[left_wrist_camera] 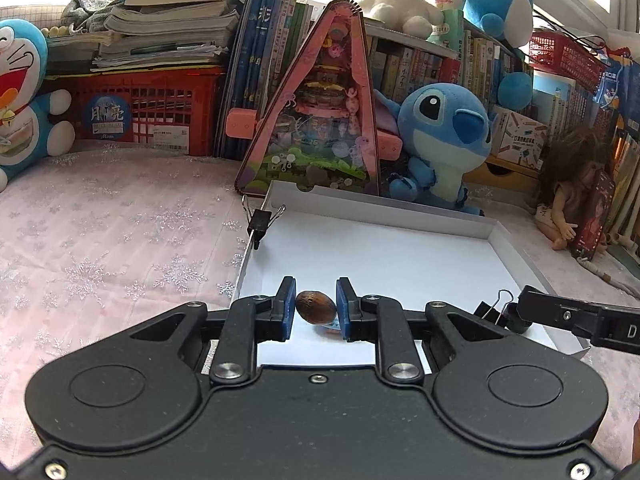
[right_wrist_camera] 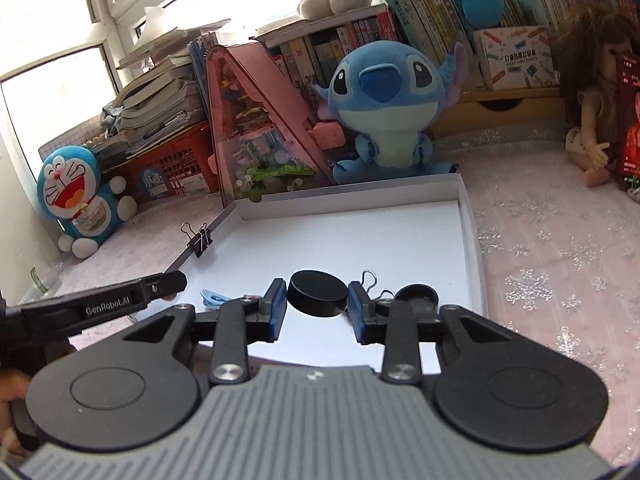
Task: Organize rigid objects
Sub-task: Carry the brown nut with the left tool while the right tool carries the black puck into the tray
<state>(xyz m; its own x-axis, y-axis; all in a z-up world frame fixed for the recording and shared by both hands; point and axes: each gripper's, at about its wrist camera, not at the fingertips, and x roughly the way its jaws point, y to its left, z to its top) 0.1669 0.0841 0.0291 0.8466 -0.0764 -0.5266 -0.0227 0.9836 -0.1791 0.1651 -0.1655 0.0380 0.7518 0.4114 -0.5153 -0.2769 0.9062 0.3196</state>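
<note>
My left gripper (left_wrist_camera: 315,307) is shut on a small brown oval nut (left_wrist_camera: 315,307), held just above the near end of the shallow white tray (left_wrist_camera: 384,204). A bit of light blue shows under the nut. My right gripper (right_wrist_camera: 317,301) is shut on a flat round black lid (right_wrist_camera: 317,294) over the same tray (right_wrist_camera: 464,216). Behind its right finger lie a black round container (right_wrist_camera: 417,298) and a binder clip (right_wrist_camera: 370,280). A light blue clip (right_wrist_camera: 214,300) lies by the left finger. The left gripper's finger (right_wrist_camera: 160,286) reaches in from the left.
A black binder clip (left_wrist_camera: 262,220) grips the tray's left wall, another (left_wrist_camera: 494,306) sits at its near right corner. Plush toys (left_wrist_camera: 444,140), a pink triangular display case (left_wrist_camera: 320,120), a red crate (left_wrist_camera: 152,108), books and a doll (left_wrist_camera: 568,200) line the back. Pink snowflake cloth (left_wrist_camera: 100,248) covers the surface.
</note>
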